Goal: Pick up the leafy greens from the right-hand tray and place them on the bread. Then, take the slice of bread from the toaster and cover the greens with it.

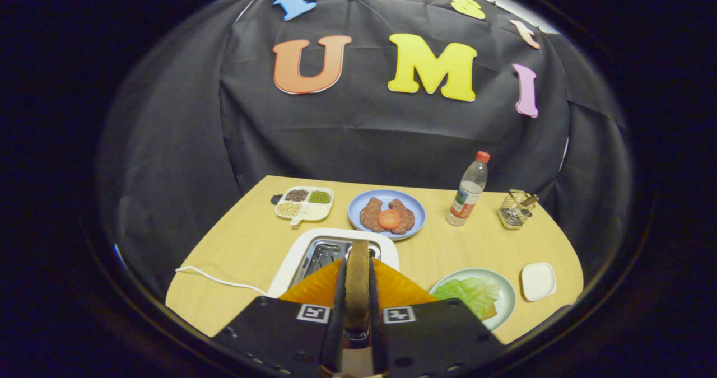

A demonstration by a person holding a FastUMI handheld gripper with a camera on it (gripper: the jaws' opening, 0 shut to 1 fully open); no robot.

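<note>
Two fingers of the gripper point(357, 288) stand clamped on a slice of bread point(357, 280), held upright on edge between them, directly above the toaster point(313, 252). The gripper points forward and slightly downward over the wooden table point(246, 243). Just ahead and to the right of the jaws, leafy greens point(473, 294) lie on bread in a pale green plate point(507, 297).

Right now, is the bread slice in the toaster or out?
Out: the gripper is shut on the bread slice, held edge-on above the toaster.
</note>
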